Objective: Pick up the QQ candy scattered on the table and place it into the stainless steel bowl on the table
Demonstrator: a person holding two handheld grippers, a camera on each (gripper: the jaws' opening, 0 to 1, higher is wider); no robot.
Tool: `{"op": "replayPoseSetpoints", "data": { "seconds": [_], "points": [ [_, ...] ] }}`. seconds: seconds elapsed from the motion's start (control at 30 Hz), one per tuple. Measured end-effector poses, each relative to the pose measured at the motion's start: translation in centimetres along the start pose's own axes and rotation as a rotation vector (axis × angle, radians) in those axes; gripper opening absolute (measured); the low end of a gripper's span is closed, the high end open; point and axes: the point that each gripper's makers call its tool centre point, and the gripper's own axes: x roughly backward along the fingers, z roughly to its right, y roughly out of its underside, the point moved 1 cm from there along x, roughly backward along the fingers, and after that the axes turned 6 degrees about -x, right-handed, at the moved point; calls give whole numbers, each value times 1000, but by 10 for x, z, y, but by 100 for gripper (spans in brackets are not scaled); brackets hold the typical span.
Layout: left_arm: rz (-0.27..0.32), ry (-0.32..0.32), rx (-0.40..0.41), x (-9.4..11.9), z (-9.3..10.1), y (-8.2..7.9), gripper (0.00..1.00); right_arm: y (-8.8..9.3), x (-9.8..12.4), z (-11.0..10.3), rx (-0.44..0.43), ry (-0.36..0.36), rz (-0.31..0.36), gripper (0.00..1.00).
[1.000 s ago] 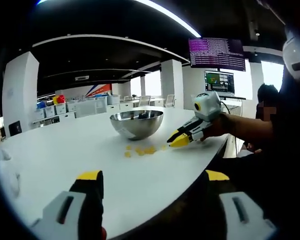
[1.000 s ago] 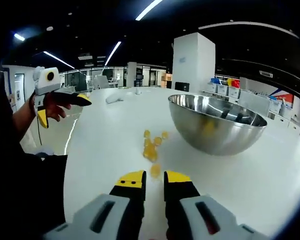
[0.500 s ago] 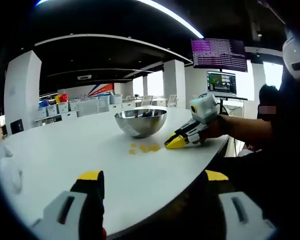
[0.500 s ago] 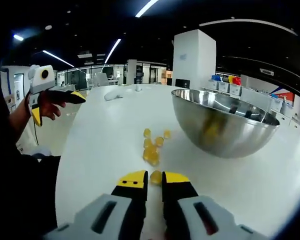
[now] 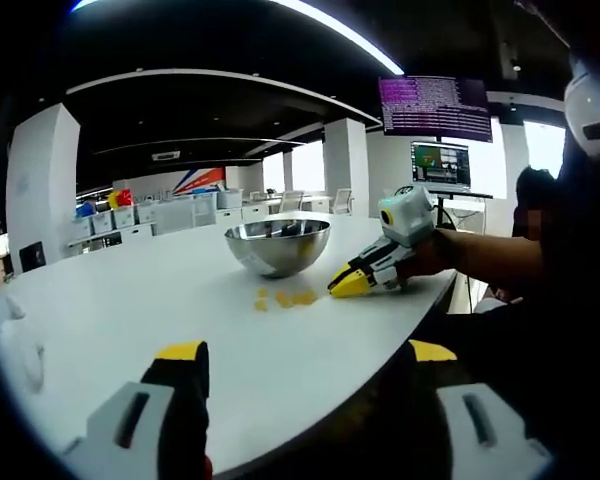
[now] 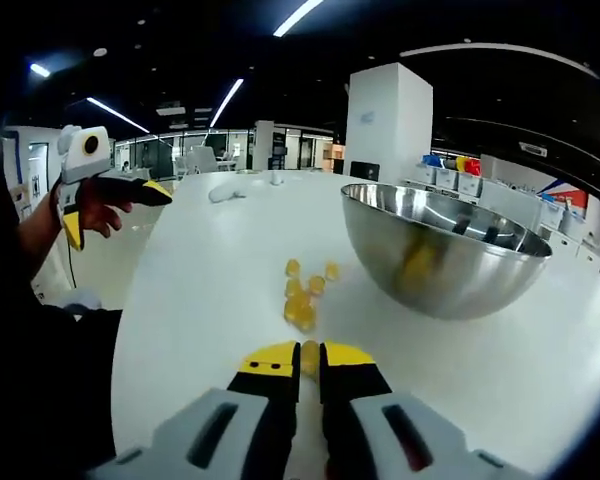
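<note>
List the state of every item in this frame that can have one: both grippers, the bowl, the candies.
right gripper: jaws nearly shut on one candy at the table surface.
left gripper: jaws wide open, holding nothing, near the table edge.
stainless steel bowl: upright on the table.
loose candies: clustered on the table beside the bowl, not yet picked up.

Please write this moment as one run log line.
right hand-held gripper: closing on one QQ candy | left hand-held gripper: open, idle | loose candies beside stainless steel bowl | white table
</note>
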Motion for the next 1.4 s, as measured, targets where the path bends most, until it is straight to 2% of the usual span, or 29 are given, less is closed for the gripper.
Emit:
{"op": "replayPoseSetpoints", "data": {
  "seconds": [0.27,0.63,0.87,1.0,1.13,1.33,1.4],
  "points": [
    [-3,12,-8,-6,4,-4,79,-6,19,8,4,15,18,9],
    [-10,37,-16,-16,12,-6,79,-34,55,43,17,88,69,9],
    [-16,41,-19,-18,13,-8,79,-49,71,51,15,112,113,9],
    [-12,42,-19,-20,13,-9,79,-55,70,52,16,115,117,9],
    [-11,52,-18,-22,17,-8,78,-69,63,52,39,107,108,9],
    [-13,57,-14,-19,18,-5,76,-99,52,63,99,115,76,9],
    [-10,53,-9,-17,16,-4,76,-113,39,79,112,114,58,9]
  ]
}}
